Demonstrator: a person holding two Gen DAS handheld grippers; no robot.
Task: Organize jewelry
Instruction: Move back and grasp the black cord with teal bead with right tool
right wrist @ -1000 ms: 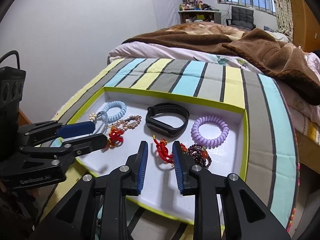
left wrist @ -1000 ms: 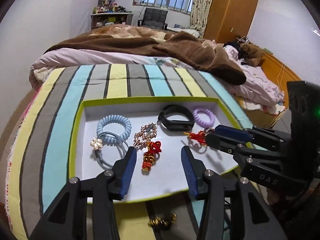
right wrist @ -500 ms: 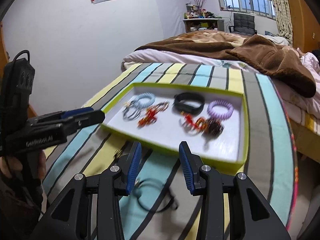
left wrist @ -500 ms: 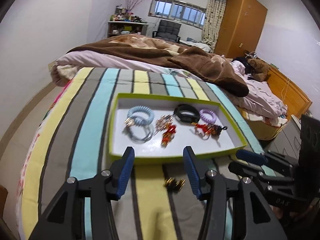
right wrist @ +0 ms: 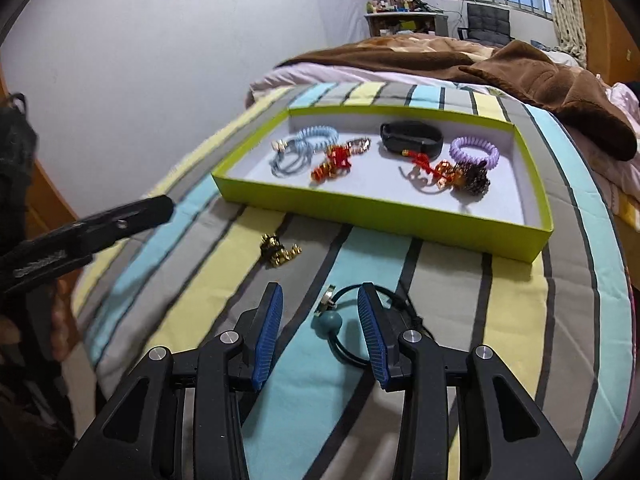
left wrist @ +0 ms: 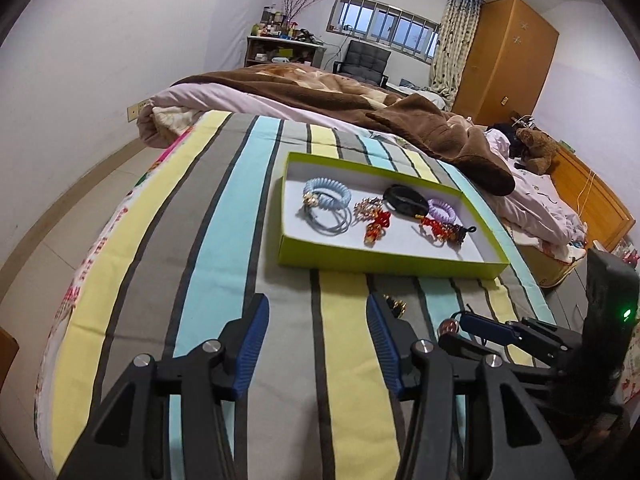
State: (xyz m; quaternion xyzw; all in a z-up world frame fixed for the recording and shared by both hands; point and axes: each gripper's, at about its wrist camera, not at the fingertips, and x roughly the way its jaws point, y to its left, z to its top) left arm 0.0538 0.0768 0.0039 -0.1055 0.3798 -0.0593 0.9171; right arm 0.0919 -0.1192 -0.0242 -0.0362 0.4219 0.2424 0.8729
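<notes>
Jaws of both the left gripper (left wrist: 318, 334) and right gripper (right wrist: 319, 322) gape empty, the right's straddling what looks like a teal-beaded cord (right wrist: 332, 321).

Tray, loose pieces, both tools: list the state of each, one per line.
Green tray: open-topped, jewelry inside.
Gold clip: outside tray, on bedspread.
Teal bead cord: on bedspread, between right tool's fingers, ungripped.
Left tool: open, empty.
Right tool: open, just widened.
</notes>
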